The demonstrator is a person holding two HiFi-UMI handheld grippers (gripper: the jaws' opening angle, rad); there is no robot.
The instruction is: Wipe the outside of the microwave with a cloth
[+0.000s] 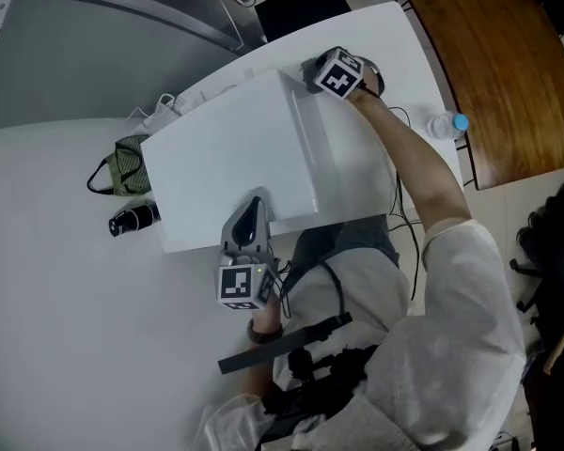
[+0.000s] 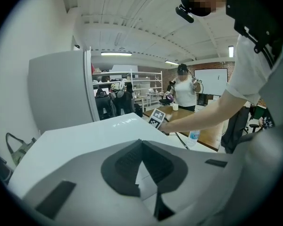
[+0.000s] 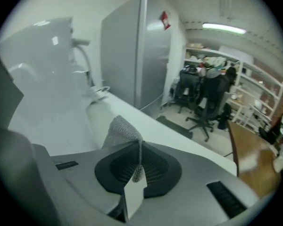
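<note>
The white microwave fills the middle of the head view on the pale table; it looks like a heavy, rigid box that should stay put under pressure. The left gripper sits at its lower edge, jaws together and empty. At upper right, the right gripper pinches the grey cloth, which looks soft and limp and is probably best held by a bunched fold

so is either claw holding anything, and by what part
The right claw pinches the grey cloth by a bunched edge near its white tag. The left claw is shut on nothing.
</note>
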